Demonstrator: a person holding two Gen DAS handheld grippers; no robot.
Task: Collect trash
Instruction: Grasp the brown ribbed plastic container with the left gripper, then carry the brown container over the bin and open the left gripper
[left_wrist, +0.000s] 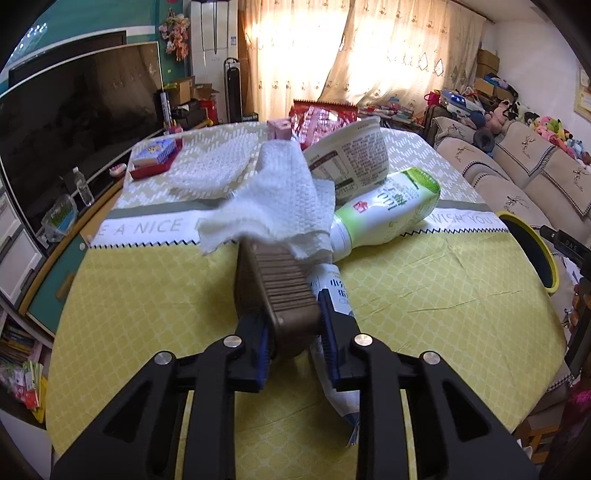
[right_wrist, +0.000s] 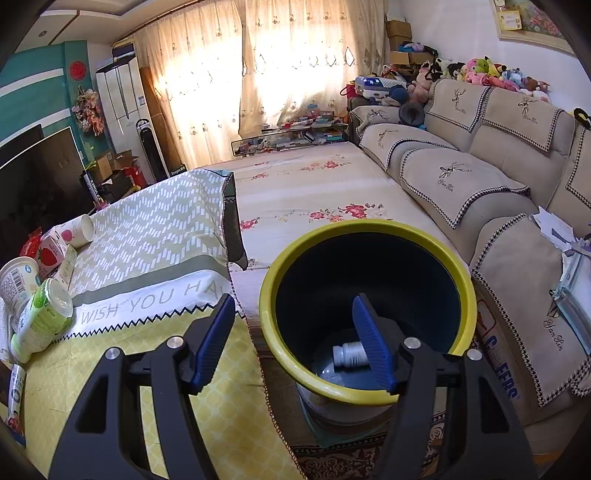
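My left gripper (left_wrist: 293, 325) is shut on a brown ribbed plastic tray (left_wrist: 280, 291), held over the yellow tablecloth (left_wrist: 147, 295). A white paper towel (left_wrist: 273, 206) drapes over the tray's far end. Behind lie a green-and-white bottle (left_wrist: 388, 210) on its side, a paper cup (left_wrist: 354, 155) and a white wrapper (left_wrist: 334, 295) under the gripper. My right gripper (right_wrist: 295, 325) is open and empty above the rim of the yellow-rimmed bin (right_wrist: 365, 306). A small white bottle (right_wrist: 349, 354) lies in the bin's bottom. The green bottle also shows in the right wrist view (right_wrist: 44, 317).
A red snack bag (left_wrist: 321, 118), a pink carton (left_wrist: 279, 129) and a red box with a blue pack (left_wrist: 155, 158) stand at the table's far side. The bin's rim (left_wrist: 535, 251) is off the table's right edge. A sofa (right_wrist: 480, 184) lies right, a TV (left_wrist: 74, 129) left.
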